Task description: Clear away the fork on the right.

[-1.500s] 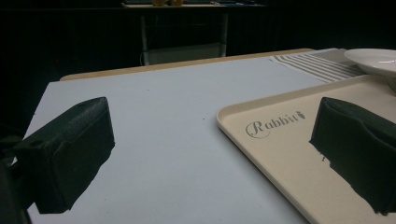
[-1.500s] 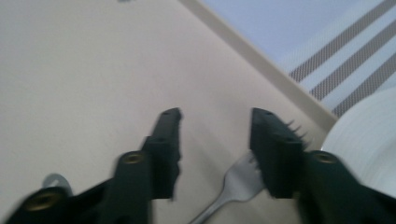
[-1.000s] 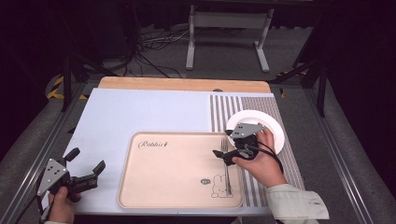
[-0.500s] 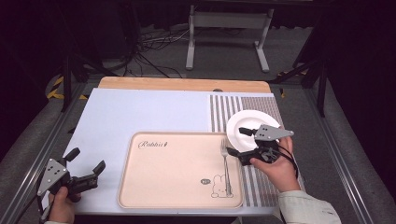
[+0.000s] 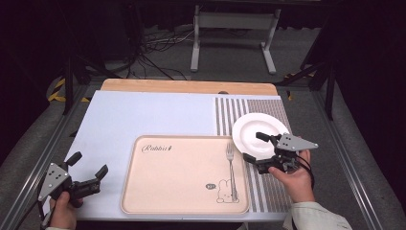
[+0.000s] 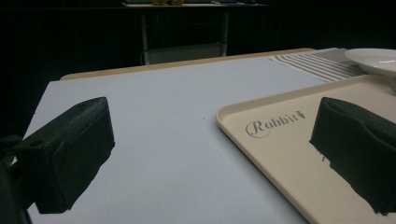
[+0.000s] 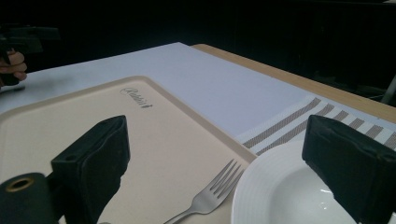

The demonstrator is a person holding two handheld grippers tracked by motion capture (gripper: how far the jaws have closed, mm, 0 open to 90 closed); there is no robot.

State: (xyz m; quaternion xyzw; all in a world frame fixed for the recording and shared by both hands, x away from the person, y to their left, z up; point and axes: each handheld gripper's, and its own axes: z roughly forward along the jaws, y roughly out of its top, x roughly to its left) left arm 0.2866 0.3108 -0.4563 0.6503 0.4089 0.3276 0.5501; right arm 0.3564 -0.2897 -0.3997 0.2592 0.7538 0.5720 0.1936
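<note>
A beige tray (image 5: 177, 182) printed "Rabbit" lies at the front middle of the table. A silver fork (image 5: 231, 167) rests along the tray's right side, tines pointing away from me. To its right, a white plate (image 5: 261, 129) sits on a striped cloth. My right gripper (image 5: 253, 146) is by the plate's near-left edge; its jaws have just been opening and nothing is between them. In the right gripper view the fork (image 7: 210, 196) and plate (image 7: 280, 196) lie below the open jaws. My left gripper (image 5: 89, 164) rests open at the front left, facing the tray (image 6: 280, 154).
A pale blue mat (image 5: 143, 115) covers most of the table, and the striped cloth (image 5: 230, 112) covers its right side. A wooden strip (image 5: 186, 86) runs along the far edge. Beyond it are a metal stand (image 5: 234, 28) and cables on the floor.
My right gripper has left the fork on the tray and moved right, to the plate's near edge. Its jaws stand a little wider. The left gripper has stayed put.
</note>
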